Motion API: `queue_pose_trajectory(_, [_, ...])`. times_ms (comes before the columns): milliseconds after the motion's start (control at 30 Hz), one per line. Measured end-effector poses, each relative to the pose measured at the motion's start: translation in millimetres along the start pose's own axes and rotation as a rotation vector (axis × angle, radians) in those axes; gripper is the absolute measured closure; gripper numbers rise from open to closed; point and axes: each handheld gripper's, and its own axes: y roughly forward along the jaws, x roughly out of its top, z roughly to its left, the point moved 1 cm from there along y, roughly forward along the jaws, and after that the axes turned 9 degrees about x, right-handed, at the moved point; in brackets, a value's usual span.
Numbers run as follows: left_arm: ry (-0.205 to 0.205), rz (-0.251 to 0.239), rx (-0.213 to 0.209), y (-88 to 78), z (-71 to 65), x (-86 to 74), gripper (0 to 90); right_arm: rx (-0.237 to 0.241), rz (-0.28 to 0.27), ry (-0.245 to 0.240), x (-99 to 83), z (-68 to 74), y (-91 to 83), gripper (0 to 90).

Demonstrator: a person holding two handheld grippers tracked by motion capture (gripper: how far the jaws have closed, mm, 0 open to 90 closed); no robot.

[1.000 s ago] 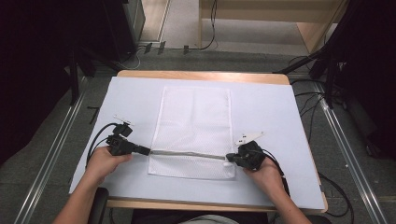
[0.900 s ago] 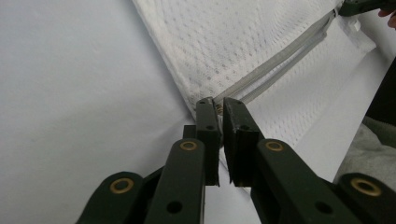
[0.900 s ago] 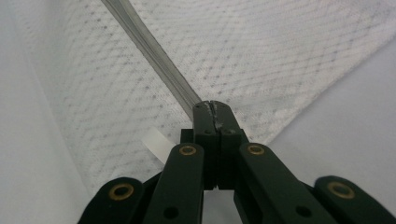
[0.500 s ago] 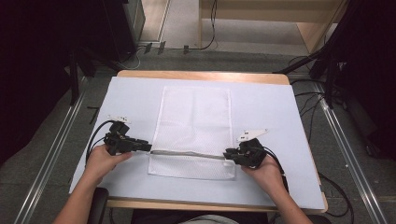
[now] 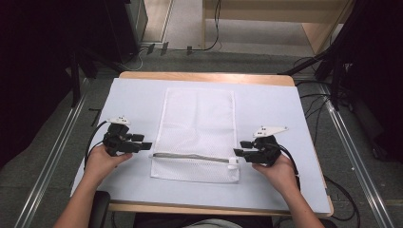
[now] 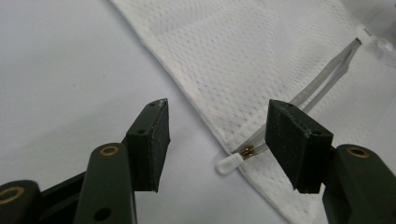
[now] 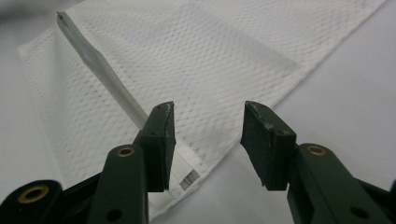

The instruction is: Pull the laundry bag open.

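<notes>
A white mesh laundry bag (image 5: 198,133) was laid flat mid-bench, its zipper (image 5: 190,157) near the near edge, seemingly closed. Left gripper (image 5: 141,145) and right gripper (image 5: 241,152) were spread, holding nothing, and had been drawn back from the zipper ends they had touched earlier.

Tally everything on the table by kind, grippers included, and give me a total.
White mesh bag with zipper: 1
Pale sheet covering the table: 1
Black grippers: 2, left gripper and right gripper, both open
Total: 4
</notes>
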Motion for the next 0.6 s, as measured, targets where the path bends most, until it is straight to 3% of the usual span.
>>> queue_pose_trajectory(200, [-0.002, -0.017, 0.033, -2.1, 5.4, -0.4, 39.3, -0.028, -0.024, -0.002, -3.4, -10.9, -7.3, 48.3])
queue_pose_trajectory(600, [0.003, -0.033, 0.098, -2.6, 16.2, -2.0, 38.0, -0.089, -0.071, 0.044, -9.8, -32.5, -17.8, 41.5])
